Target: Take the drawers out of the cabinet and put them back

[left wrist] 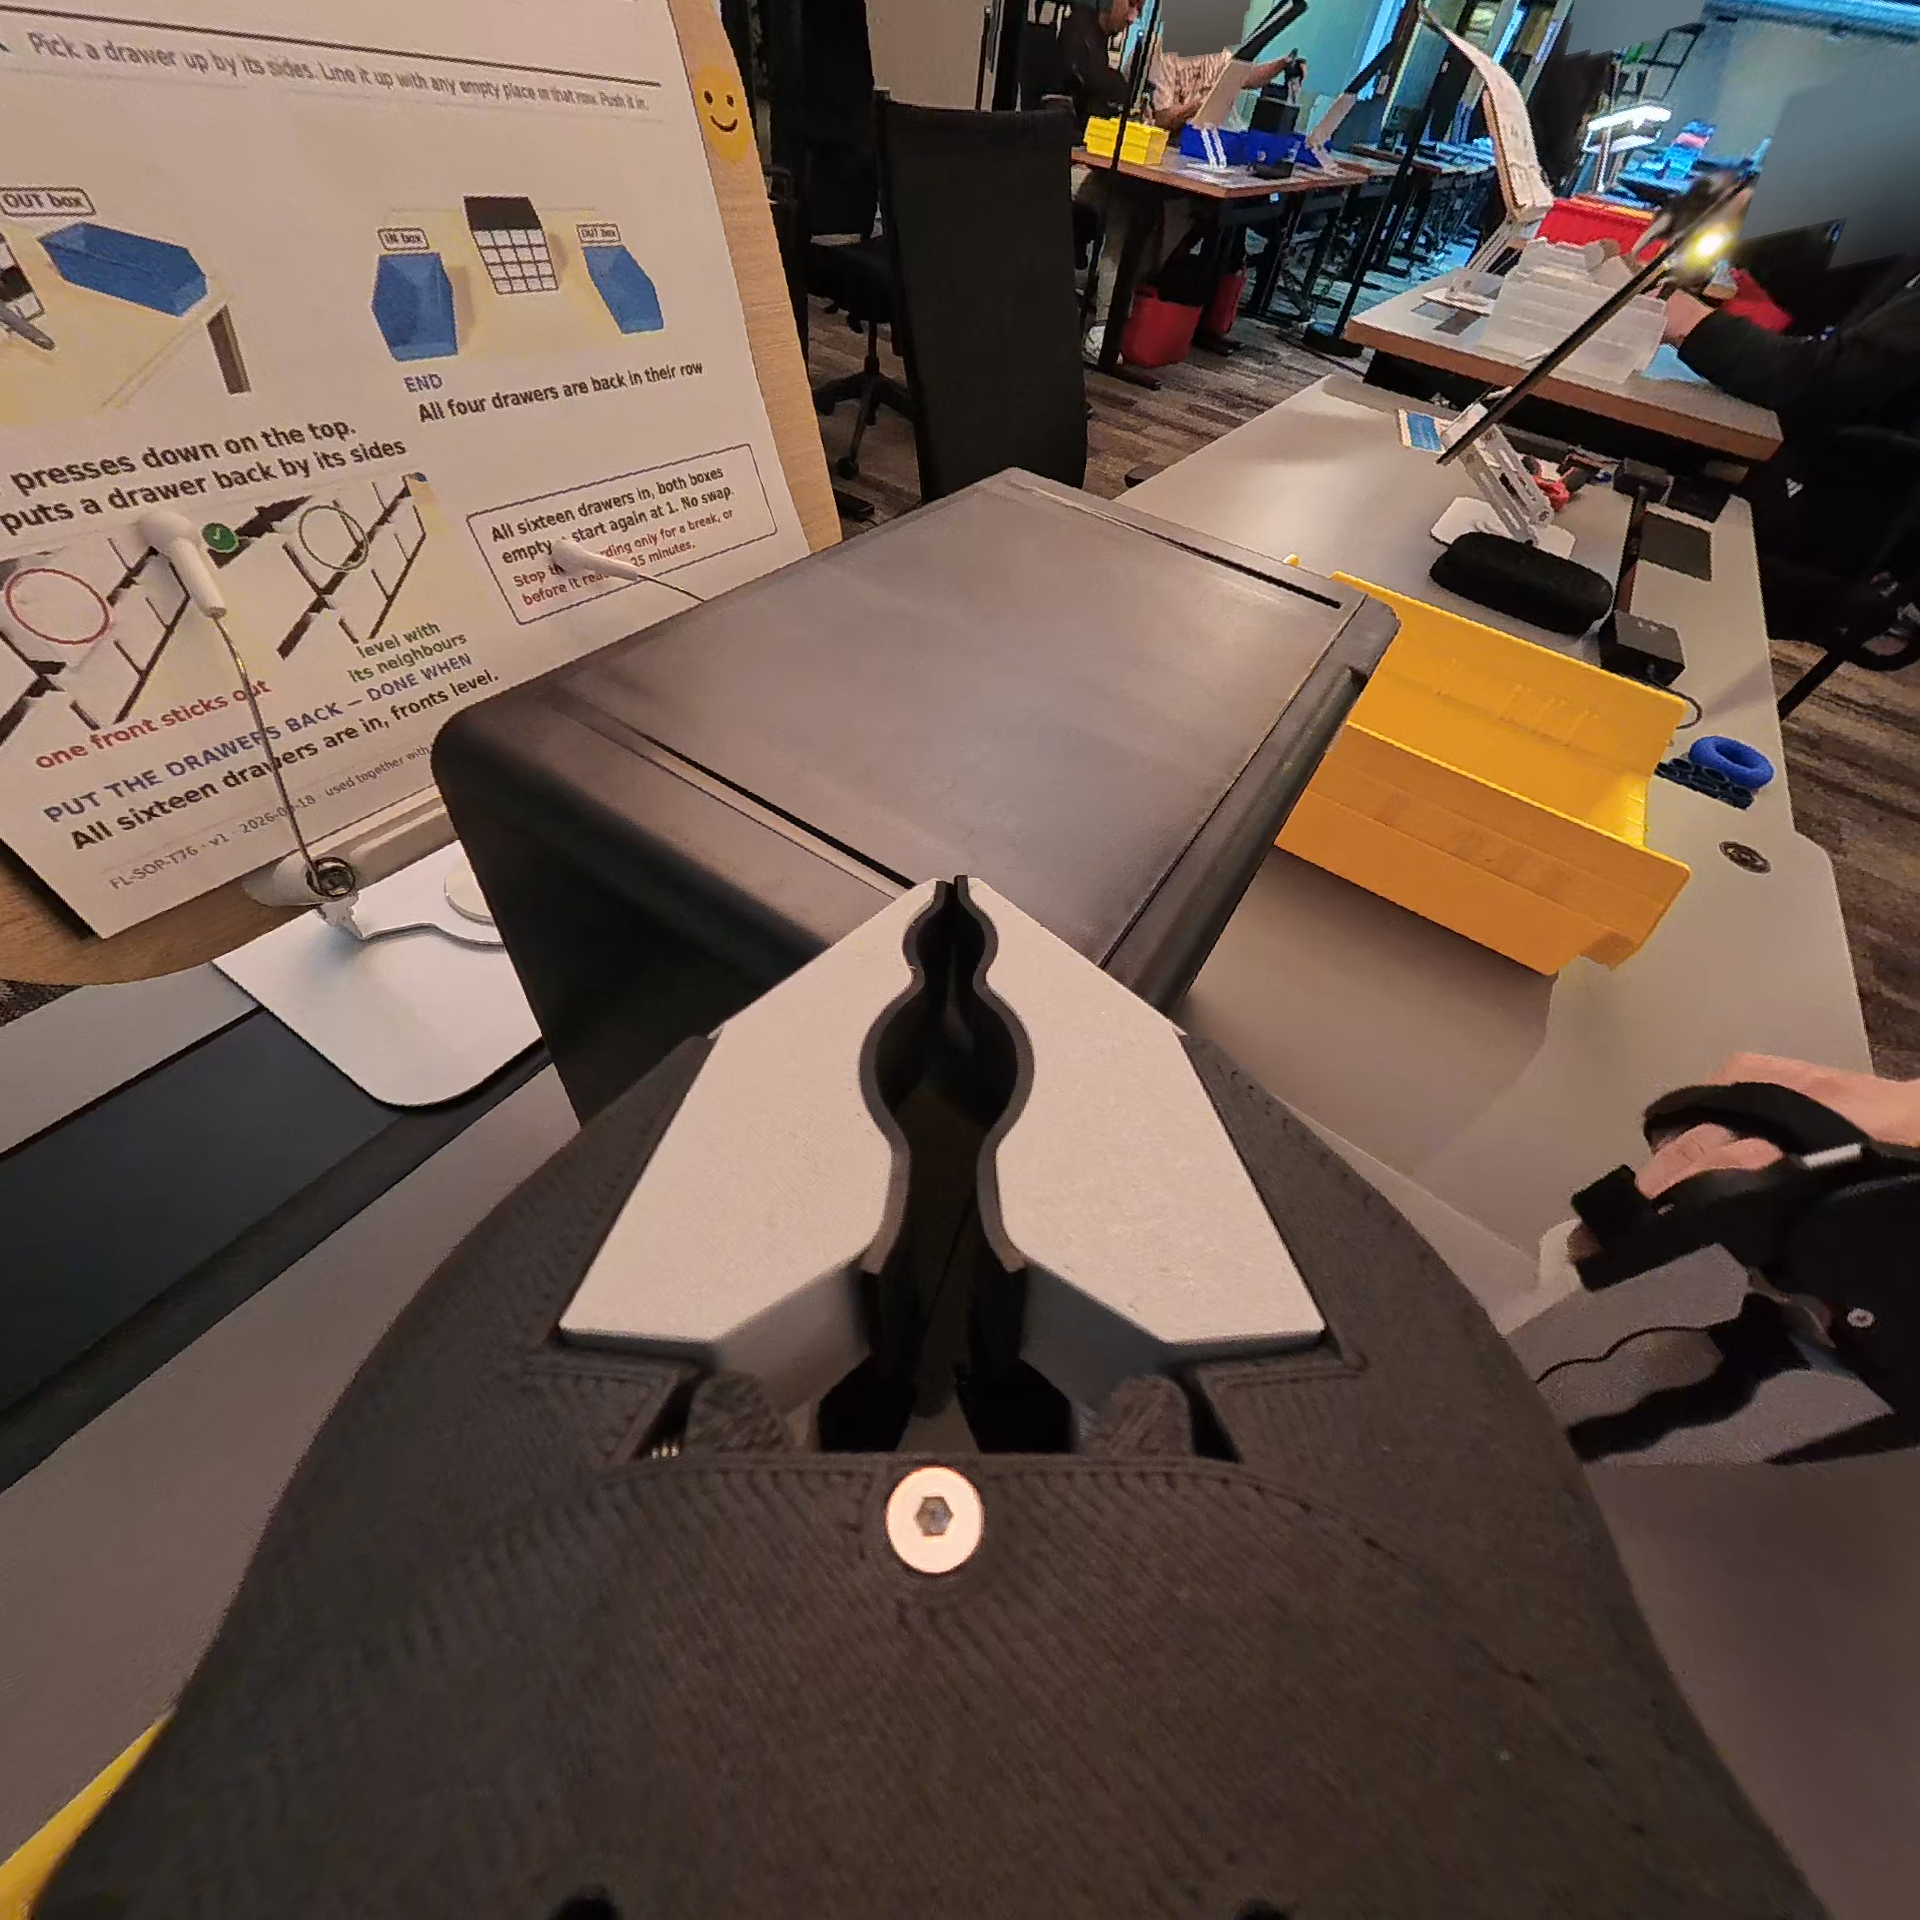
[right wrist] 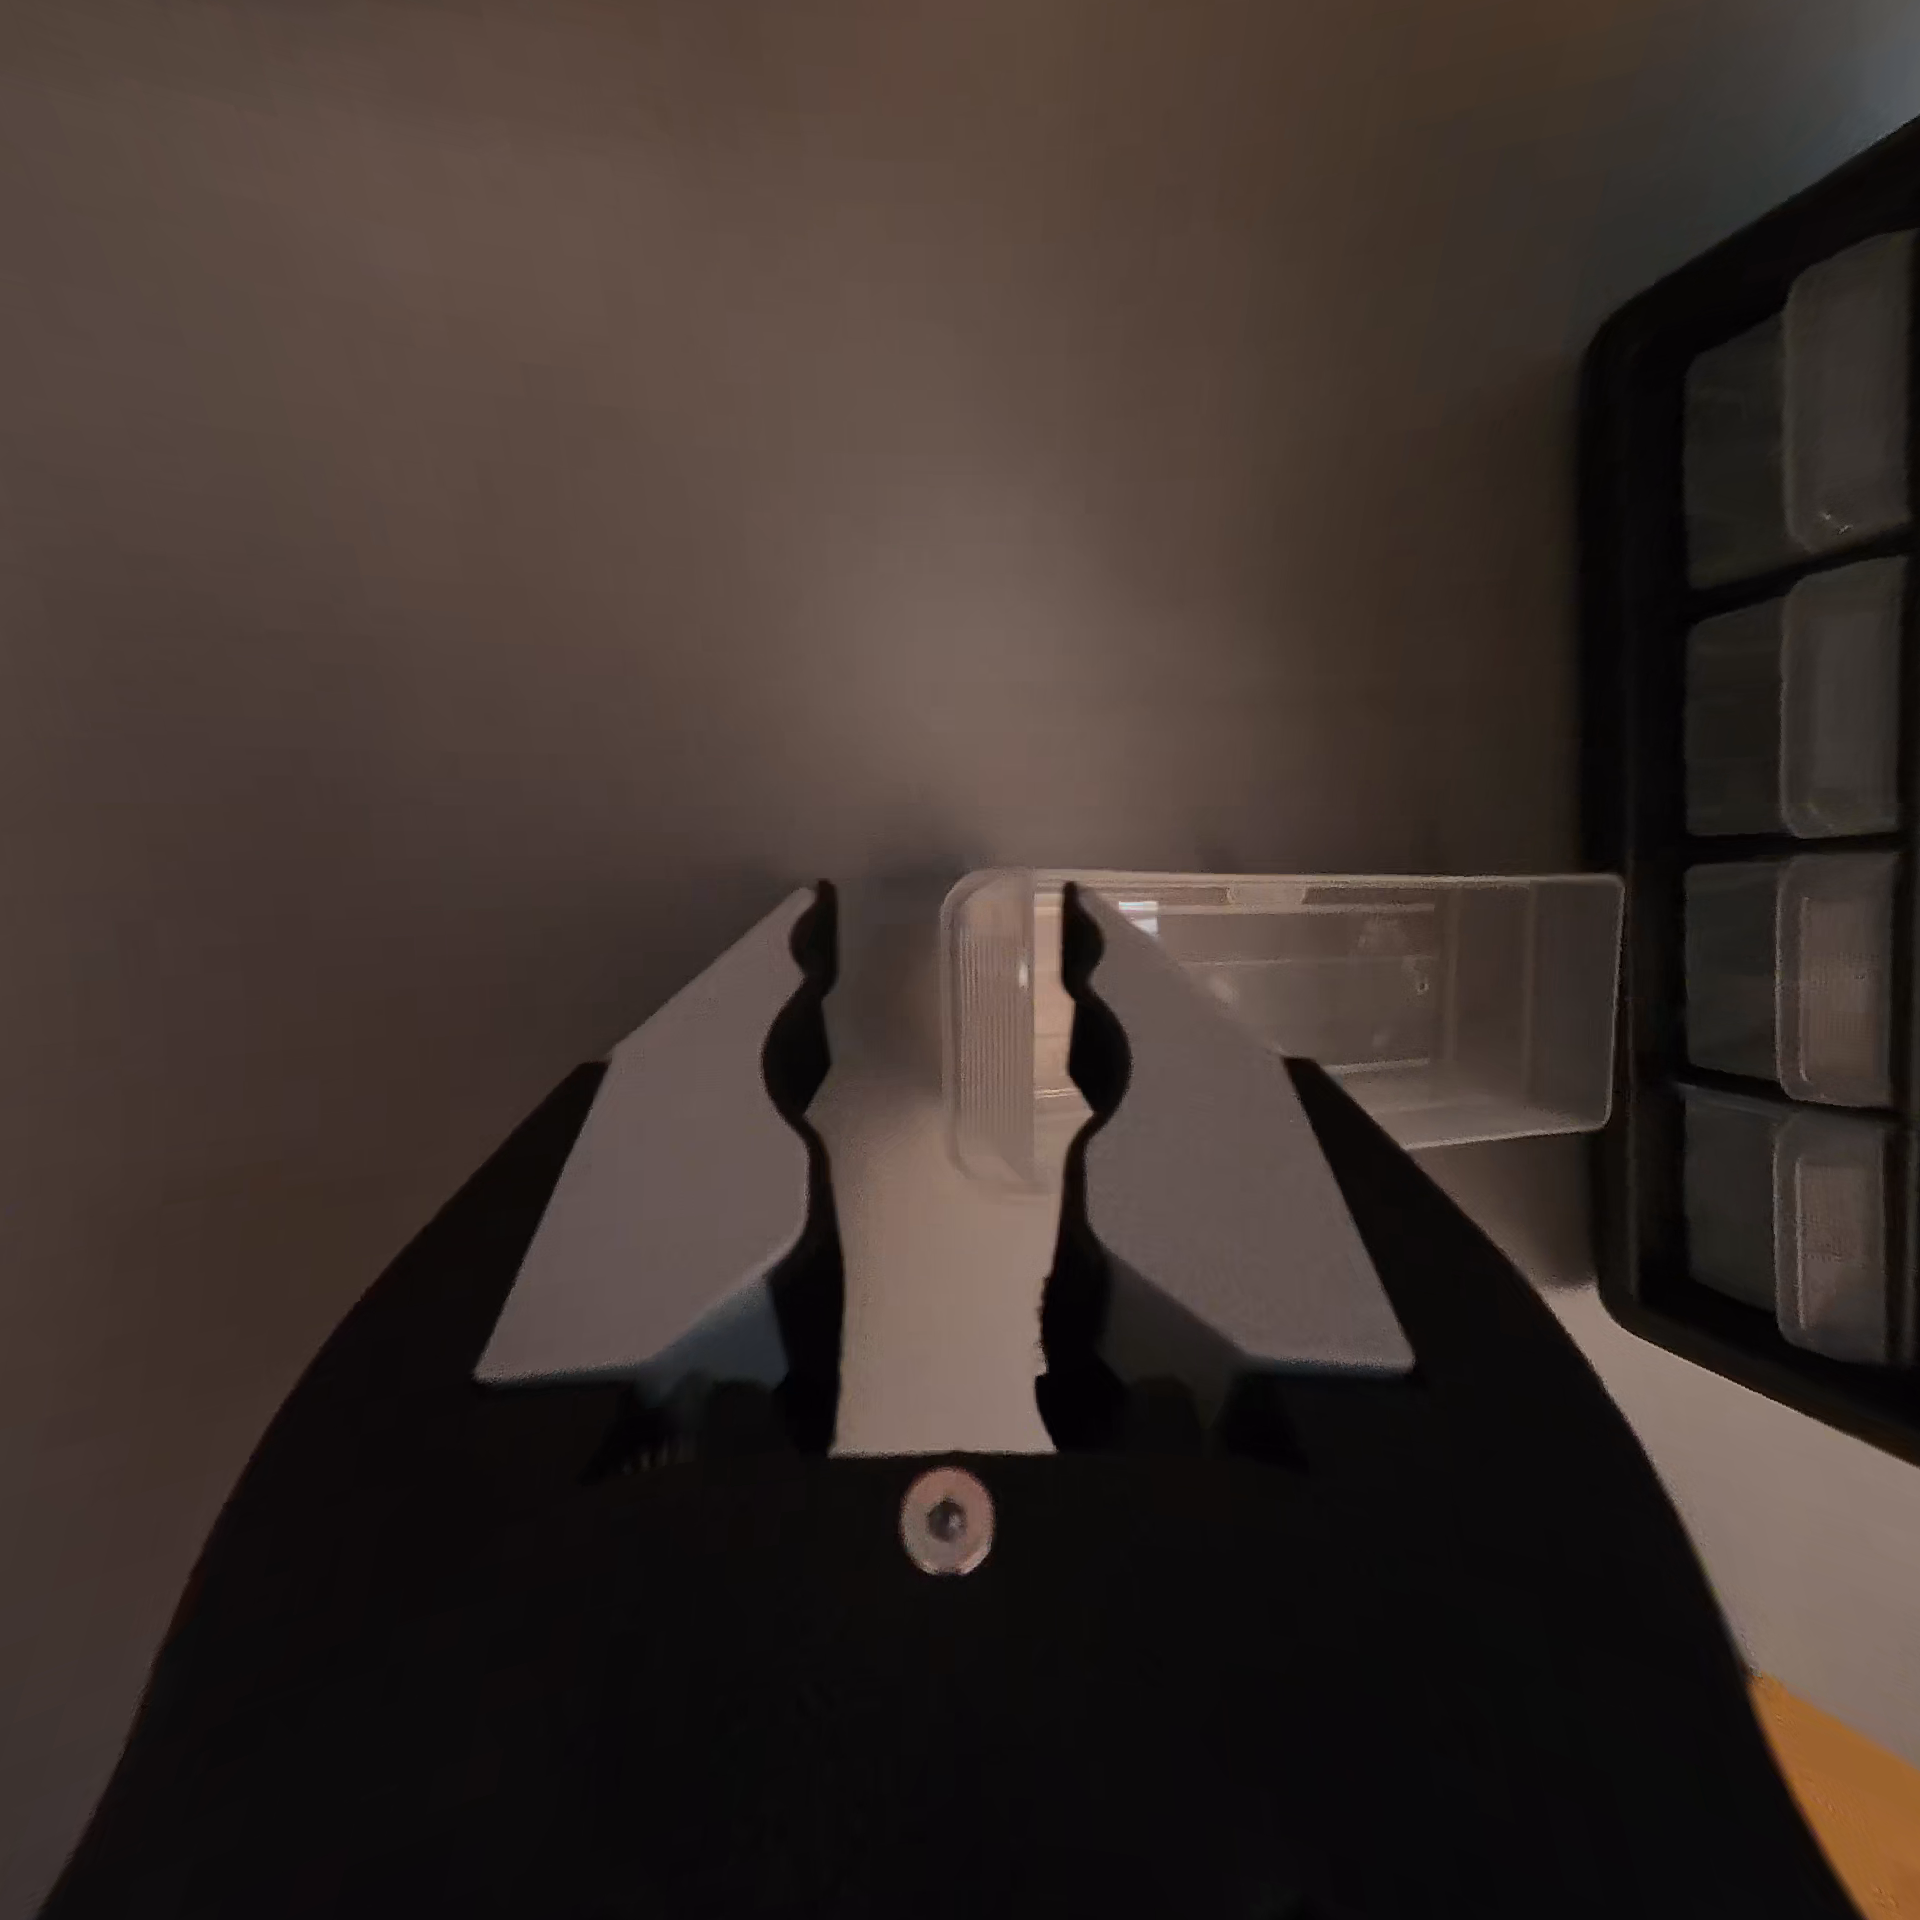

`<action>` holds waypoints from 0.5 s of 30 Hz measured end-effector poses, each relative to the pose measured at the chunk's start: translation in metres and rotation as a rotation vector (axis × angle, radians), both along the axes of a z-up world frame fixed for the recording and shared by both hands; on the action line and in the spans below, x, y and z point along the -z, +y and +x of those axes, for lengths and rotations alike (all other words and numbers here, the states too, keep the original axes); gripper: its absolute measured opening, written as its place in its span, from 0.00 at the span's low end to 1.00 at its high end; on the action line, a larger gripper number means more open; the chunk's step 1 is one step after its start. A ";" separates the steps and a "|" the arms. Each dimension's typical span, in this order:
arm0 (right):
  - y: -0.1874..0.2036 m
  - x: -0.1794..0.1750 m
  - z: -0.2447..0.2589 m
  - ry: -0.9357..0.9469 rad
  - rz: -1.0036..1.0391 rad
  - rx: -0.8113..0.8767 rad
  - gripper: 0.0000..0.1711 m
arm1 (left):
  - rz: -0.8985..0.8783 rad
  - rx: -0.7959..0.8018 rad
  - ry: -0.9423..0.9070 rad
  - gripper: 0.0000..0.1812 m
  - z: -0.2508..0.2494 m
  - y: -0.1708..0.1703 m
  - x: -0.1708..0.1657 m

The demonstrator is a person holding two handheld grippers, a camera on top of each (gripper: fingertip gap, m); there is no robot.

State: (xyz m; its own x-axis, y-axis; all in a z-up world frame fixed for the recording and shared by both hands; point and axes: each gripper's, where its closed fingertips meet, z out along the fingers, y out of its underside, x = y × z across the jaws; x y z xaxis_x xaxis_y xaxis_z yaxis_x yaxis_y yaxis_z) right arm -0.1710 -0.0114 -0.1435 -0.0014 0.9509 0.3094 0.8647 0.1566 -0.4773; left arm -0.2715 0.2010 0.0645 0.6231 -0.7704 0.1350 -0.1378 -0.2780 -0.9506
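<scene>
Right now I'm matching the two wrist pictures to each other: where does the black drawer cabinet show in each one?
Left wrist view: the cabinet fills the centre, seen from above, its flat top just beyond the shut left gripper.
Right wrist view: the cabinet stands at the right edge, its front grid of drawers showing, one clear drawer pulled partway out.
Shared landmark: the cabinet's black frame.

My left camera sits close above the black cabinet (left wrist: 935, 665), facing across its top toward the room; my right camera faces the tabletop (right wrist: 520, 520) beside the cabinet's front; both share the cabinet
</scene>
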 end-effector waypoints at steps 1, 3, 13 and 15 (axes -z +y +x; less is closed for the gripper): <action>-0.003 -0.010 -0.002 0.046 -0.015 -0.004 0.26 | -0.008 0.003 -0.001 0.00 0.000 -0.001 0.000; -0.003 -0.040 -0.004 0.176 -0.032 -0.006 0.26 | -0.021 0.023 0.001 0.00 0.000 -0.007 -0.001; 0.184 -0.206 0.129 0.748 0.619 0.624 0.26 | 0.040 -0.153 0.118 0.24 -0.031 -0.033 -0.021; 0.200 -0.192 0.137 0.753 0.566 0.675 0.27 | 0.023 -0.149 0.202 0.23 -0.030 -0.037 -0.010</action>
